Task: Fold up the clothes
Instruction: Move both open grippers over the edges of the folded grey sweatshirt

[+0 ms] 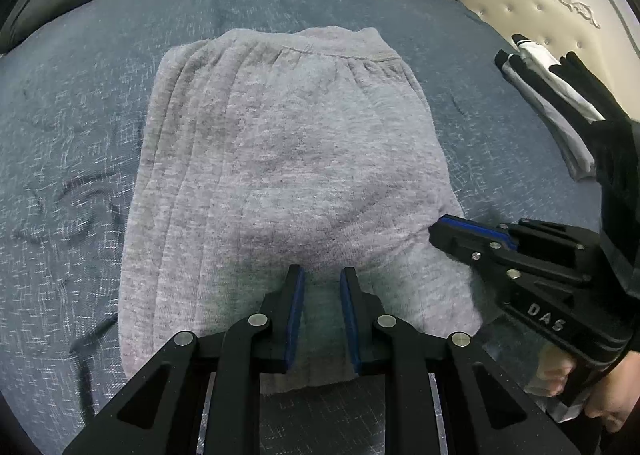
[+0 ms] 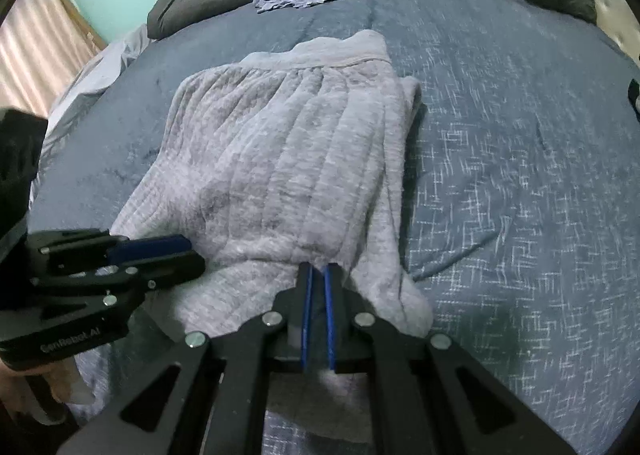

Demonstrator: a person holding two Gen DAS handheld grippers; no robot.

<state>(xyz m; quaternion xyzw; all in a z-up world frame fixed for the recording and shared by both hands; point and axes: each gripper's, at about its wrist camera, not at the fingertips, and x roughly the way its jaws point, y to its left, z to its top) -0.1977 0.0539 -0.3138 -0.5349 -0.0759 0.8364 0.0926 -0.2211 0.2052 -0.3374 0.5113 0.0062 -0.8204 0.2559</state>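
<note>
Grey fleece trousers (image 2: 288, 159) flat on blue bedspread (image 2: 500, 175), right gripper (image 2: 318, 271) fingers pinching its near edge, left gripper (image 1: 322, 275) fingers slightly spread.

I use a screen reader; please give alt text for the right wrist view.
The right gripper is shut at the near edge of grey pants lying on a blue bedspread. The left gripper reaches in beside it.
</note>
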